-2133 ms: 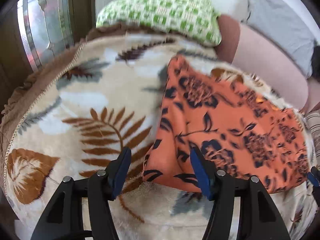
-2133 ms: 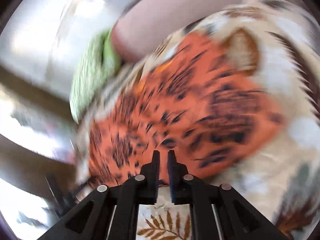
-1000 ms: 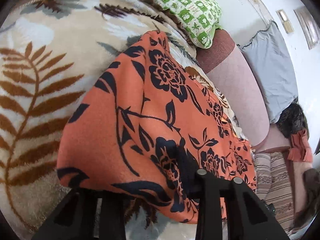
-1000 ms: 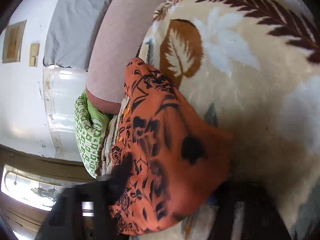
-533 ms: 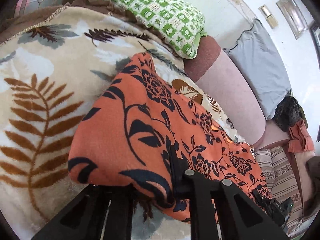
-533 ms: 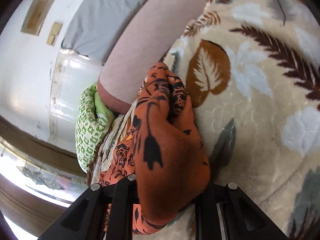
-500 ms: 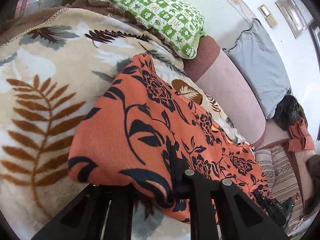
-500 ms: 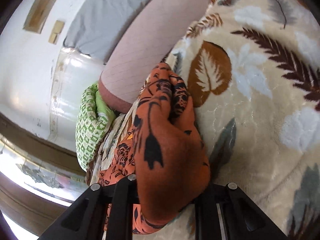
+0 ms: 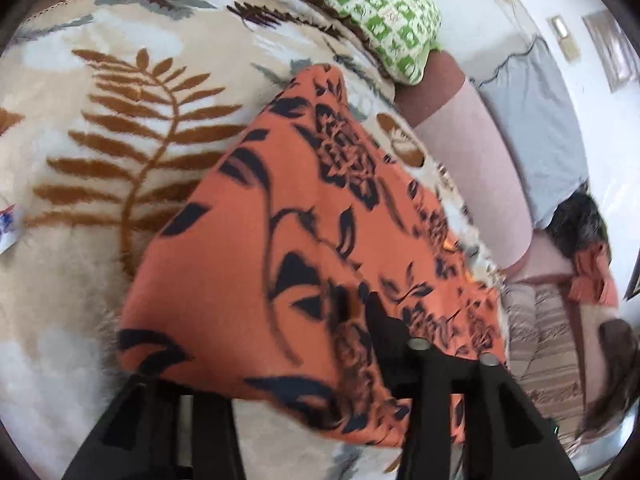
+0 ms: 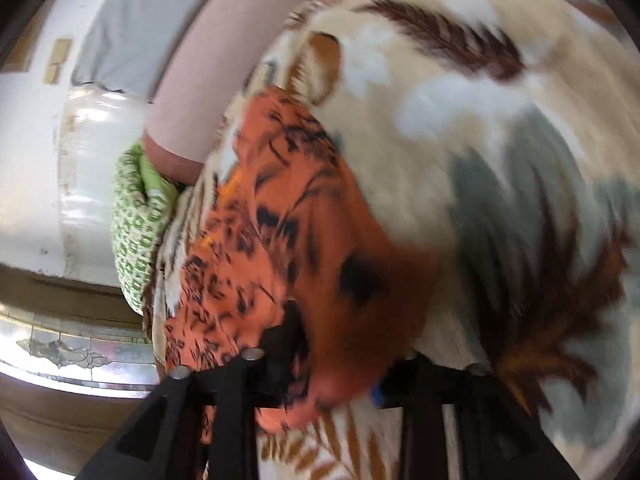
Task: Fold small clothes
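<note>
Left wrist view: my left tool (image 9: 280, 364) is opening, jaws spread, the near edge of the orange floral garment (image 9: 304, 248) draped loosely over them on the leaf-print blanket (image 9: 120, 128); its long axis runs away toward the green pillow (image 9: 380, 12)

Right wrist view: my right tool (image 10: 340, 364) is opening too, the garment's folded corner bunched between the parted jaws; cloth lies ahead-left, equally near both tools

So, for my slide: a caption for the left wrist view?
Left gripper opening around the near edge of an orange floral garment on a leaf-print blanket.
</note>
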A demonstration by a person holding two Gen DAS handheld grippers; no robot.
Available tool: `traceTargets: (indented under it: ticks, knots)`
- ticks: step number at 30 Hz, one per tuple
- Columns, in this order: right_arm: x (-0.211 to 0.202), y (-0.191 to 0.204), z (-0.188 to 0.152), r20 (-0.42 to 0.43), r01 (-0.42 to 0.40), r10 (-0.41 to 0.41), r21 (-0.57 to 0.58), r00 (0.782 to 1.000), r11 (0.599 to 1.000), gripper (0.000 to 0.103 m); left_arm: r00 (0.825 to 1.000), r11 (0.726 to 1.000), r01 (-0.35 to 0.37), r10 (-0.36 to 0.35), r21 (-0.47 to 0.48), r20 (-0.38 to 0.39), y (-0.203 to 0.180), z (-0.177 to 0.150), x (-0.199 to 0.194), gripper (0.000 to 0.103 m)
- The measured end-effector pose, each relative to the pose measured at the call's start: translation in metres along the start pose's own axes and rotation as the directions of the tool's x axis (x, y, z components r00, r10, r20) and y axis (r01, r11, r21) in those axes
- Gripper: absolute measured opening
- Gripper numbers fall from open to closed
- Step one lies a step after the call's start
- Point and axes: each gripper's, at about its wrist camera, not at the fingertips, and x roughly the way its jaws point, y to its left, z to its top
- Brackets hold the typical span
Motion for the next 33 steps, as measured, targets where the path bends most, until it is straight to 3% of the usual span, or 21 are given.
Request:
traceTargets:
  ticks: [2,3,5,7,9,13,17,20,23,25,26,27,28,31,33]
  knots:
    - [-0.01,0.001,-0.01,-0.014,-0.013,0.013,-0.004,1.0,1.0,0.068,1.0,1.0,0.0,0.0,0.006,0.022,-0.004,-0.001,0.002,0.056]
    - [-0.018,0.003,-0.018,-0.008,-0.015,0.014,-0.016,1.0,1.0,0.068,0.999,1.0,-0.007,0.007,0.015,0.031,-0.007,-0.002,0.003,0.054]
    - [-0.029,0.011,-0.033,-0.015,-0.016,0.015,-0.069,1.0,0.997,0.068,0.999,0.999,-0.024,0.022,0.036,0.047,-0.012,-0.003,0.006,0.035]
    - [-0.037,0.026,-0.049,-0.038,-0.055,0.049,-0.156,0.998,0.986,0.061,0.997,0.997,-0.058,0.055,0.053,0.051,-0.015,-0.001,0.011,0.022]
    - [-0.038,0.052,-0.063,-0.043,-0.073,0.064,-0.271,0.997,0.96,0.033,0.998,0.998,-0.051,0.049,0.026,0.044,-0.011,0.002,0.013,0.019]
    - [-0.015,0.108,-0.074,-0.036,-0.089,0.082,-0.422,0.996,0.902,0.029,0.999,0.999,-0.038,0.037,0.032,0.034,-0.009,0.005,0.01,0.017]
    - [0.041,0.166,-0.071,-0.084,-0.092,0.058,-0.505,0.995,0.858,0.028,0.999,0.998,-0.026,0.024,0.06,0.034,-0.011,0.006,0.006,0.016]
    - [0.081,0.2,-0.067,-0.065,-0.054,0.021,-0.562,0.998,0.825,0.028,0.999,0.993,-0.017,0.012,0.113,0.041,-0.015,0.007,-0.001,0.016]
    - [0.118,0.21,-0.056,-0.099,-0.063,0.012,-0.528,0.995,0.847,0.028,0.998,0.983,-0.03,0.021,0.181,0.054,-0.021,0.005,-0.006,0.016]
    - [0.149,0.207,-0.049,-0.094,-0.008,-0.047,-0.516,0.994,0.856,0.028,0.997,0.97,-0.043,0.028,0.238,0.066,-0.027,0.004,-0.008,0.016]
    - [0.167,0.199,-0.044,-0.122,0.008,-0.078,-0.492,0.989,0.871,0.027,0.997,0.965,-0.049,0.031,0.259,0.073,-0.029,0.004,-0.009,0.015]
    - [0.184,0.187,-0.039,-0.168,-0.03,-0.051,-0.452,0.985,0.892,0.024,0.996,0.957,-0.053,0.031,0.284,0.081,-0.032,0.003,-0.01,0.015]
    - [0.184,0.186,-0.036,-0.154,-0.06,-0.011,-0.451,0.988,0.89,0.024,0.996,0.951,-0.053,0.027,0.306,0.087,-0.035,0.004,-0.011,0.015]
    - [0.18,0.188,-0.033,-0.179,-0.067,-0.017,-0.45,0.984,0.891,0.026,0.995,0.943,-0.054,0.024,0.329,0.094,-0.039,0.006,-0.011,0.017]
    - [0.169,0.183,-0.036,-0.198,-0.089,-0.001,-0.445,0.98,0.891,0.026,0.995,0.943,-0.067,0.041,0.327,0.087,-0.041,0.007,-0.006,0.024]
